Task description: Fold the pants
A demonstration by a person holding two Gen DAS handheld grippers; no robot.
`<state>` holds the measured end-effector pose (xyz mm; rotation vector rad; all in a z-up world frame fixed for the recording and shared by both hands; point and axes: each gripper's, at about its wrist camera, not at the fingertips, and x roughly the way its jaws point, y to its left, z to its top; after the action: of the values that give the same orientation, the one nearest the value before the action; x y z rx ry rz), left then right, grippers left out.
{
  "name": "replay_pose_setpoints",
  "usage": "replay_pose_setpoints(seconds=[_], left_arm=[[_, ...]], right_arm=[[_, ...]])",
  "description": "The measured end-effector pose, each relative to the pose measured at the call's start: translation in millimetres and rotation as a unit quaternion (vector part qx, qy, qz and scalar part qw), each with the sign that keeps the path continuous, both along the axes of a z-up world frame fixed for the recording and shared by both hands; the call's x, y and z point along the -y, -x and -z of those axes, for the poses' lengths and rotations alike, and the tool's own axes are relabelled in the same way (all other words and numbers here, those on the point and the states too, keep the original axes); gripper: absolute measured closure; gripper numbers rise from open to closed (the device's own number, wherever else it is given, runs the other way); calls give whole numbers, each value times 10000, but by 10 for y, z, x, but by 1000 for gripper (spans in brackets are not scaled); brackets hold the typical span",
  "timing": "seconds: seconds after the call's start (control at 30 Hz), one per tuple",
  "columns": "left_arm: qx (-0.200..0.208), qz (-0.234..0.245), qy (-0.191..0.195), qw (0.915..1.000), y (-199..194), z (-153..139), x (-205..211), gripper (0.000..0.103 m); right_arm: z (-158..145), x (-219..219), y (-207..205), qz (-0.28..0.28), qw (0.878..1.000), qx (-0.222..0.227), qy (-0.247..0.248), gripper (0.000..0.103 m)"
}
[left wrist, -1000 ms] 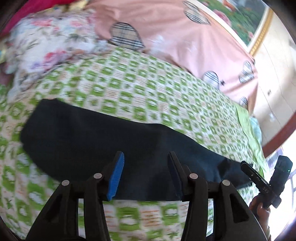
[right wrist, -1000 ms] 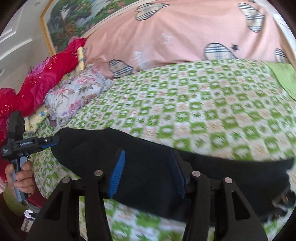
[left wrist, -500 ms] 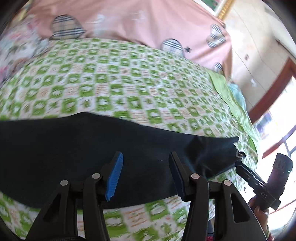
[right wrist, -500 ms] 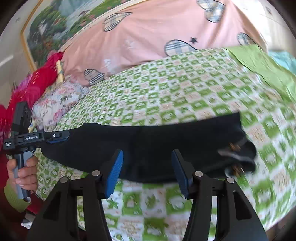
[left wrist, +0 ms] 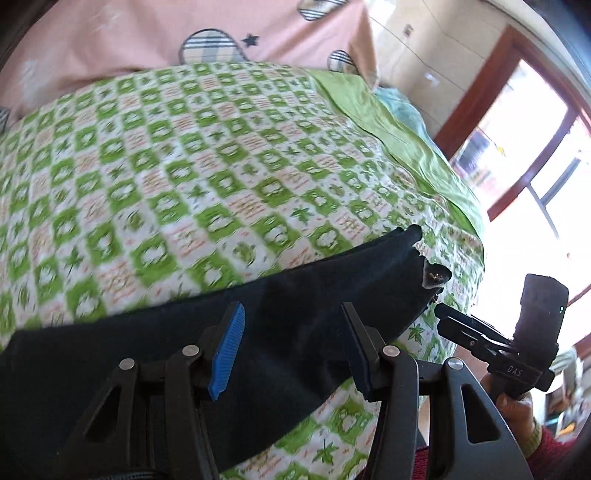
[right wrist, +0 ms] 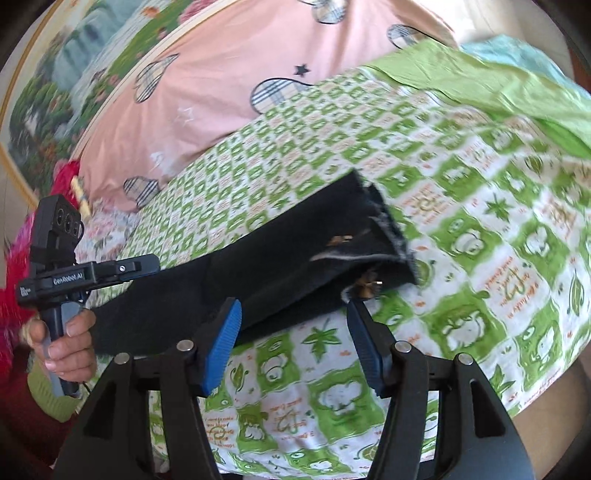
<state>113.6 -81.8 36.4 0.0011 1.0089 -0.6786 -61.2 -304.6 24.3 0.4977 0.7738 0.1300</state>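
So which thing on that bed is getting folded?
Look at the bed's green-and-white checked sheet, below the pink heart-print quilt. Along its near edge lies a long dark navy pair of pants, the only plain dark cloth there, one end frayed.

Green-check sheet open beyond dark pants, pink quilt blocks far edge.
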Motion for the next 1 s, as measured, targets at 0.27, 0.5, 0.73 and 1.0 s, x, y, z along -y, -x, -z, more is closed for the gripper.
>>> replay_pose_setpoints(seconds=[0.27, 0.5, 0.73, 1.0], left_arm=[[-230, 1115, -116, 9934, -321, 44, 533, 50], [-499, 2038, -315, 9772, -488, 200, 1019, 50], [-684, 2559, -734, 9615, -599, 407, 1545, 53], [-714, 3054, -970, 9446, -545, 563, 2156, 66]], right_arm=[[184, 229, -34, 626, 9936, -180, -925, 39], [212, 242, -143, 774, 9913, -90, -1057, 39], [251, 256, -200, 633, 9946, 27, -825, 74], [321, 521, -56, 532, 9927, 245, -1056, 91]])
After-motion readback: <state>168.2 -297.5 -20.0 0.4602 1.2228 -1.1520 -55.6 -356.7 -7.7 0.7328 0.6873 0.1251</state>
